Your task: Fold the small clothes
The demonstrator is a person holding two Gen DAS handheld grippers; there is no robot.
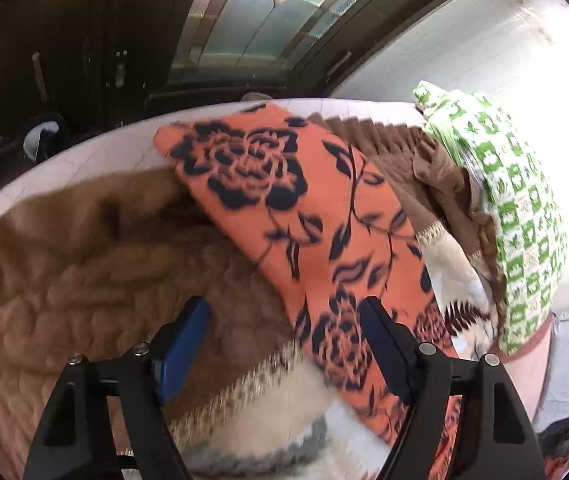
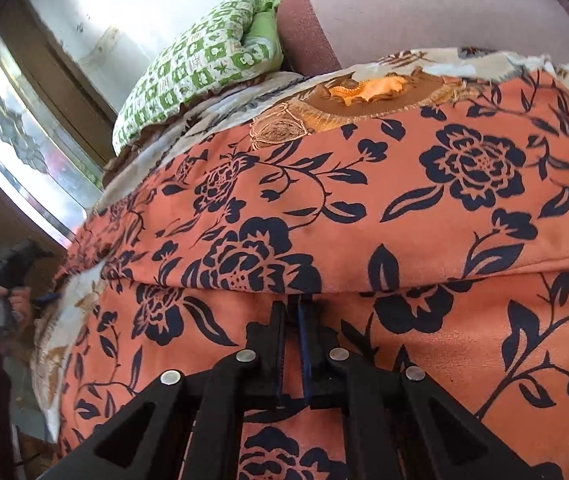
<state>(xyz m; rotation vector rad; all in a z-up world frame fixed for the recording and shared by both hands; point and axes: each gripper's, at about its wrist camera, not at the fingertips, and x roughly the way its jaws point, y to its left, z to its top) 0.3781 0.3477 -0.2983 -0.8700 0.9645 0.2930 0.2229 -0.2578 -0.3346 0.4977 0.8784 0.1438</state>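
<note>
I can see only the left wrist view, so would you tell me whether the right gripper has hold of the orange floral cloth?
Observer: Yes. The right gripper is shut on the orange floral cloth, and its tips are tucked under a folded-over edge.
Operator: Thank you. Is the cloth a single layer there?
Observer: No. An upper layer lies over a lower one, and its folded edge runs across the view just beyond the fingers.
Operator: Where does my left gripper appear from that side?
Observer: The left gripper is at the far left of the right wrist view, held in a hand beside the cloth's left end.
</note>
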